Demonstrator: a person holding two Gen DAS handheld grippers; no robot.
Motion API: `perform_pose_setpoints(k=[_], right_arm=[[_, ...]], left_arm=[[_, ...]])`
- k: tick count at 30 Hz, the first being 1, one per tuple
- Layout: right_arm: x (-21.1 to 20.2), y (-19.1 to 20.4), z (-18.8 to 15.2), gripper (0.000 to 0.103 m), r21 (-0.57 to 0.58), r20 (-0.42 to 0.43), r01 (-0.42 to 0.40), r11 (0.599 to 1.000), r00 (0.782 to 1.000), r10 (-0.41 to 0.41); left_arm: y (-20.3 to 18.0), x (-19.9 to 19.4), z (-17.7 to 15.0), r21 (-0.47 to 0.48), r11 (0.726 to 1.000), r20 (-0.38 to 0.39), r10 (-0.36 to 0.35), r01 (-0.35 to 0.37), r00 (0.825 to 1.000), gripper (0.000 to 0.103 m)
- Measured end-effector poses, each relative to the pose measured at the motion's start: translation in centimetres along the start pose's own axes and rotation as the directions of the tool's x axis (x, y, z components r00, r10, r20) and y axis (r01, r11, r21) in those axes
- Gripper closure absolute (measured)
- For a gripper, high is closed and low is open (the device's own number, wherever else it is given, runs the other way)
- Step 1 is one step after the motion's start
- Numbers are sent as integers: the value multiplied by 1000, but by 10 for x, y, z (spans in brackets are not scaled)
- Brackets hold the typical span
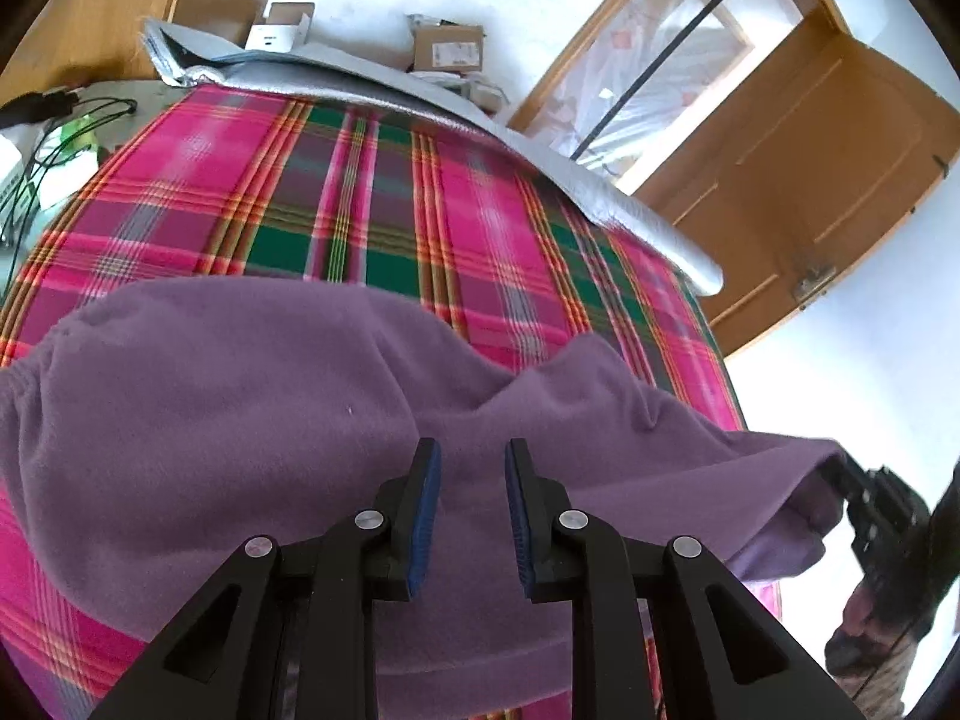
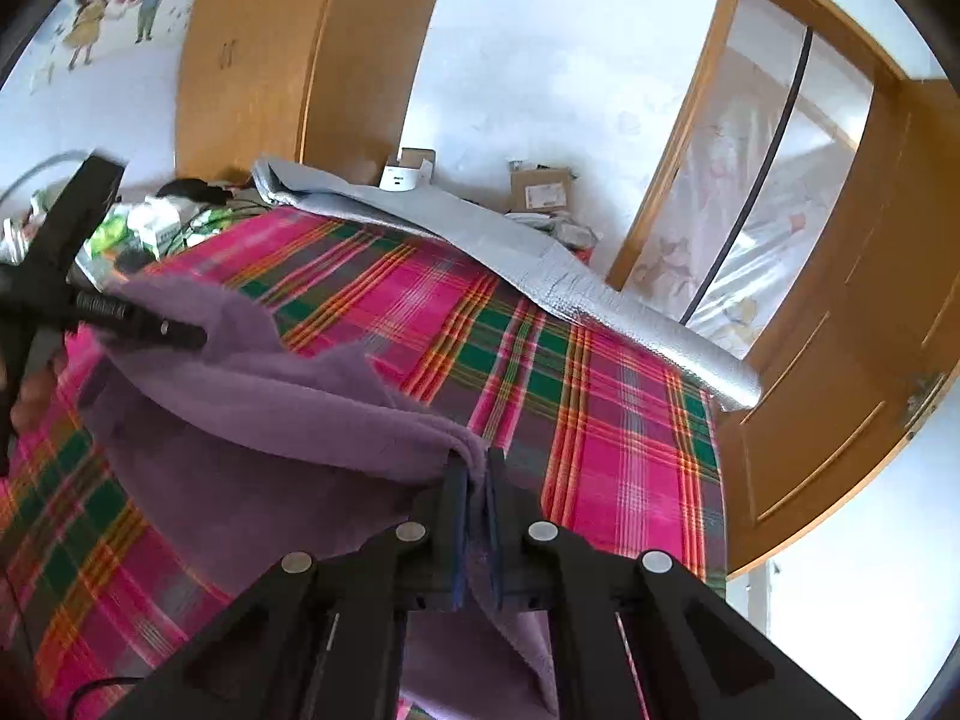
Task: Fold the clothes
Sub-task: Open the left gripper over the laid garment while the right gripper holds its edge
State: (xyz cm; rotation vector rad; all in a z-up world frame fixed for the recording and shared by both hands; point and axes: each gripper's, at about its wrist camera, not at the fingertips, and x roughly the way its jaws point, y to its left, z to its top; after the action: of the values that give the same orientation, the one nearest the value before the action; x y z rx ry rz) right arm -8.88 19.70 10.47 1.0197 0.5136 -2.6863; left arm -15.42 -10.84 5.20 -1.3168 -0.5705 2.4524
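One purple fleece garment (image 1: pixel 240 420) lies on one pink-and-green plaid bedsheet (image 1: pixel 372 192). One silver quilted mat (image 1: pixel 540 144) sits upper right, two cardboard boxes (image 1: pixel 447 45) beyond. Two black hand-held grippers (image 1: pixel 473 516).

Bare plaid sheet (image 1: pixel 384 192) beyond garment (image 1: pixel 210 396)
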Motion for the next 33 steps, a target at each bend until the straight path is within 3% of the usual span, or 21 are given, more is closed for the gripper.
perform_pose_setpoints(k=[9, 22, 29, 33], right_arm=[[26, -24, 42, 98, 79, 3, 4, 997, 1000, -4], [73, -38, 58, 98, 136, -42, 38, 990, 999, -33], [104, -41, 57, 98, 150, -113, 36, 988, 993, -19], [122, -45, 58, 98, 172, -158, 58, 983, 987, -30]], left_arm=[[-3, -9, -1, 39, 999, 39, 25, -26, 999, 81], [-16, -10, -4, 98, 994, 80, 48, -56, 996, 81], [-43, 2, -17, 186, 982, 24, -17, 12, 1000, 81], [-44, 7, -23, 192, 981, 6, 7, -8, 1000, 81]])
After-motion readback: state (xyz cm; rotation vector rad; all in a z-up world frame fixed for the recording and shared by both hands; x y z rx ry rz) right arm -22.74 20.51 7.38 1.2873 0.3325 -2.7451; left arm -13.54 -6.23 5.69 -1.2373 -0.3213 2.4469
